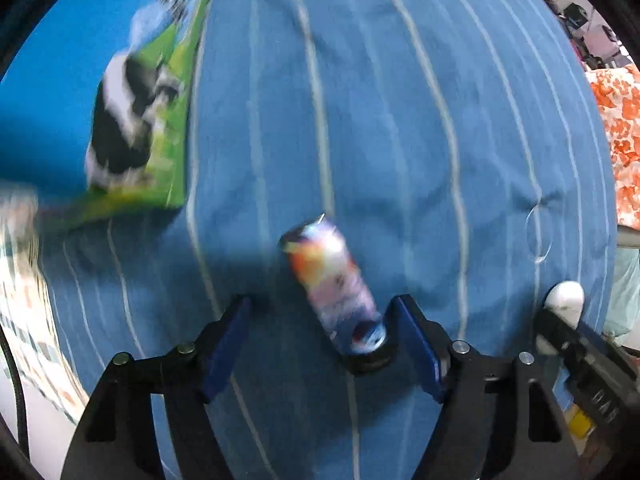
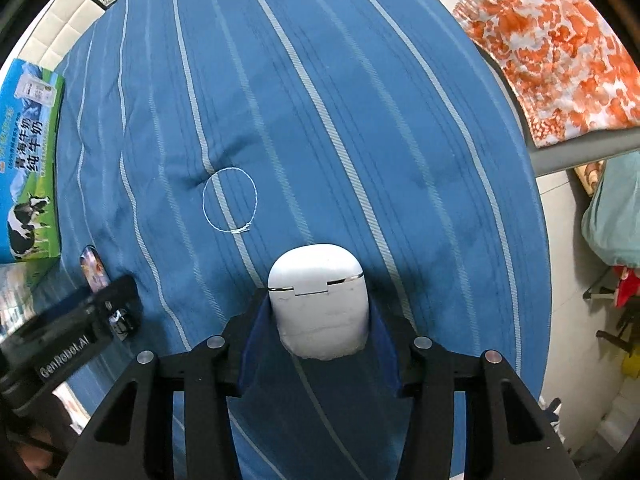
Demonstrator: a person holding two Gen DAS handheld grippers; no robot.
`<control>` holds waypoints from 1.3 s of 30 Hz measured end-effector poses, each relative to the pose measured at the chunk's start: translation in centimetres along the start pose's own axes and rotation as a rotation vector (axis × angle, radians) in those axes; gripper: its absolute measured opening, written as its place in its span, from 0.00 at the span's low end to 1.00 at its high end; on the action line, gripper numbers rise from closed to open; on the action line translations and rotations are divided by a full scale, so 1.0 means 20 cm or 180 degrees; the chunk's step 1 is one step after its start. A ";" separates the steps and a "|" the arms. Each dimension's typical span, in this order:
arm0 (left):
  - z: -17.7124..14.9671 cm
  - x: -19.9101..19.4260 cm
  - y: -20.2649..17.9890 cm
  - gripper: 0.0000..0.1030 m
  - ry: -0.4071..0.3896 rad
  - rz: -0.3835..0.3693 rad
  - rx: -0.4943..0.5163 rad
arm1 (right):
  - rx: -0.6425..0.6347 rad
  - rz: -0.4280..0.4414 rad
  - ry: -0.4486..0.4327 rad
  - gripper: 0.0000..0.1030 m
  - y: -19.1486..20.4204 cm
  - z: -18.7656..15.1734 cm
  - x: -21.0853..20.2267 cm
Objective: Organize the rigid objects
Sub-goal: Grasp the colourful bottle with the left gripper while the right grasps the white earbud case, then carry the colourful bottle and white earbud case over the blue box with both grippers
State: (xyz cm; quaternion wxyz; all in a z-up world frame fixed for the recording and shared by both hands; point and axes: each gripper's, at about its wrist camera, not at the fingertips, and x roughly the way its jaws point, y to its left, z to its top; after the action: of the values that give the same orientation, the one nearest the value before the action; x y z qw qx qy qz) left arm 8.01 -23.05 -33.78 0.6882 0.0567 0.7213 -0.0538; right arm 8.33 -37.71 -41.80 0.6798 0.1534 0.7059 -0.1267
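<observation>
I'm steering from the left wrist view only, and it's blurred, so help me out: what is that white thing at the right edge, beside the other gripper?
Observer: A white earbud-style case, clamped between the right gripper's blue pads, hinge seam facing the camera.
Operator: Is that thin ring on the cloth a solid object?
Observer: It looks like a loop of pale thread lying flat on the striped blue cloth, just ahead of the case.
Operator: And the box at my left?
Observer: A milk carton box printed with a cow; it sits at the cloth's edge, apart from the small bottle that your left gripper straddles.
</observation>
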 end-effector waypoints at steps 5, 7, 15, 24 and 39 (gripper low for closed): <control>0.00 -0.05 -0.03 0.30 -0.0129 0.0007 0.0168 | -0.0125 -0.0106 -0.0044 0.49 0.08 -0.05 -0.04; -0.02 -0.08 -0.02 0.24 -0.0110 0.0016 0.0265 | -0.0154 -0.0084 -0.0052 0.49 0.11 -0.06 -0.05; -0.14 -0.15 0.15 0.22 -0.0161 -0.0130 0.0094 | -0.0316 0.0168 -0.0180 0.49 0.31 -0.14 -0.22; -0.27 -0.49 0.29 0.22 -0.0666 -0.0314 0.0229 | -0.0546 0.0458 -0.0471 0.49 0.53 -0.20 -0.56; -0.13 -1.05 0.89 0.22 -0.1418 -0.0523 -0.0325 | -0.1115 0.1115 -0.0784 0.48 1.16 -0.17 -1.03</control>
State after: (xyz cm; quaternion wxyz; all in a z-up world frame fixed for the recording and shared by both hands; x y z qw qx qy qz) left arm 9.18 -5.15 -12.74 0.8256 -0.0503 0.5557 -0.0842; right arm 14.87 -15.95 -20.38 0.7882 0.1367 0.5918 0.0992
